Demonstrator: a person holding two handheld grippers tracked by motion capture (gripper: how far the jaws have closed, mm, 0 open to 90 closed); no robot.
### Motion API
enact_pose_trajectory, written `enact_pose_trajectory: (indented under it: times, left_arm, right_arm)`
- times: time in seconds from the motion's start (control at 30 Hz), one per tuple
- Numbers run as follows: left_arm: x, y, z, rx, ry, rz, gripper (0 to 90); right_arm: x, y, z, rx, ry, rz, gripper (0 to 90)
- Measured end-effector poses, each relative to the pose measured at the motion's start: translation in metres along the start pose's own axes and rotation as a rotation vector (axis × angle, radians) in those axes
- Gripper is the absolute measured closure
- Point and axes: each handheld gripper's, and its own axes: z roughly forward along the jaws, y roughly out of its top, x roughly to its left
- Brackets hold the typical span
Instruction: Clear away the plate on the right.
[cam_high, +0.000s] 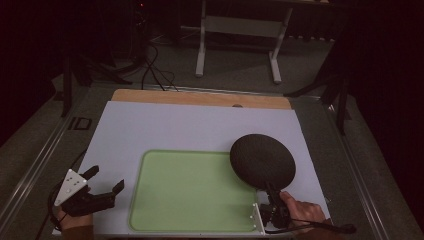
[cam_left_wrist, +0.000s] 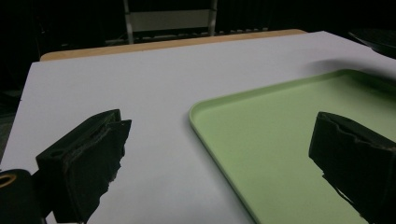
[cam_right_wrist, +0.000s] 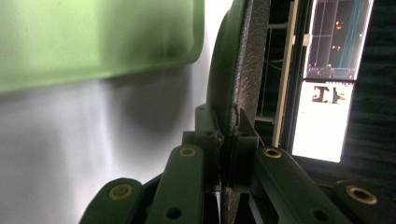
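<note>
High view: one dark round plate (cam_high: 262, 161) pinched at its edge by the right tongs (cam_high: 270, 192); left tongs (cam_high: 106, 181) spread, one green tray (cam_high: 192, 192) between them on the desk (cam_high: 175, 127).

**Dark plate held over the tray's corner**

You have the round, dark, rough-textured plate (cam_high: 262, 161) clamped by its near rim, lifted and tilted above the white table surface. In the high view it overlaps the far right corner of the pale green rectangular plastic tray (cam_high: 192, 192). In the right gripper view you see it edge-on (cam_right_wrist: 243, 70), its speckled face showing.
</note>
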Motion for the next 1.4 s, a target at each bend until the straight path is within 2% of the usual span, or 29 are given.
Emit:
enact_pose_trajectory:
  times: [0.53, 0.93, 1.4]
  left_arm:
    - [0.001, 0.0, -0.001, 0.001, 0.007, -0.001, 3.8]
    - [0.0, 0.001, 0.001, -0.002, -0.004, 0.004, 3.8]
    - [0.0, 0.002, 0.001, -0.004, -0.001, 0.004, 3.8]
  right_arm:
    - [-0.002, 0.023, 0.001, -0.056, -0.004, -0.04, 85.4]
    - [-0.004, 0.055, -0.006, -0.122, -0.011, -0.091, 85.5]
    - [0.001, 0.082, -0.007, -0.192, 0.006, -0.105, 85.0]
